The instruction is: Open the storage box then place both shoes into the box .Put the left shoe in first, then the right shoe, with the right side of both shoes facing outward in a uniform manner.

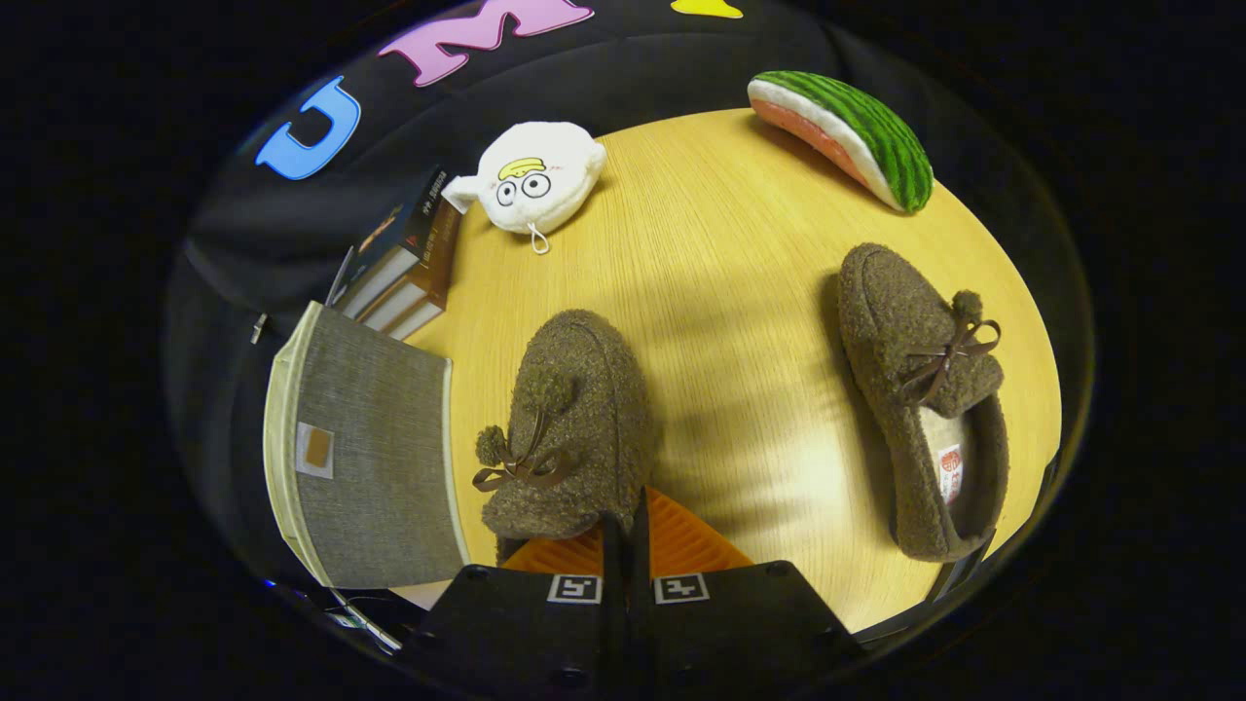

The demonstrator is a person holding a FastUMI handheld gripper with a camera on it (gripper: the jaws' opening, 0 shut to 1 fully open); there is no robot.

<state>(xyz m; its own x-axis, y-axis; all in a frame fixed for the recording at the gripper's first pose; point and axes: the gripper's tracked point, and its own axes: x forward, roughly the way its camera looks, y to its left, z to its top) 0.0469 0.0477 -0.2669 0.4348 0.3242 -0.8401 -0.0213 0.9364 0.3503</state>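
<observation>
**A:** so where's everything rn? The hand-held gripper (628, 545) looks closed to me, fingers pressed together w/ basically no gap, nothing caught between them afaict. It's sitting right at the back end of the near shoe (569, 428), maybe over it, can't tell if it's touching.

**B:** yeah same read. Other shoe (920, 399) is well apart on the far side of the bench (720, 253), opening facing the gripper. The storage box (375, 458) is just beside the near shoe, lid looks down still.

**A:** how'd you grab those shoes tho?

**B:** fuzzy slipper types, prob light + squishy, so they'll flop. I'd pinch the heel rim or the side wall of the opening, not the bow or pom-pom, those'd just stretch. Fleece shouldn't slip much imo.

**A:** what can't you make out?

**B:** heel of the near shoe is hidden behind the fingers, box bottom edge is cut off, and idk how the lid opens. The tab on it could be a handle, too small to say.
</observation>
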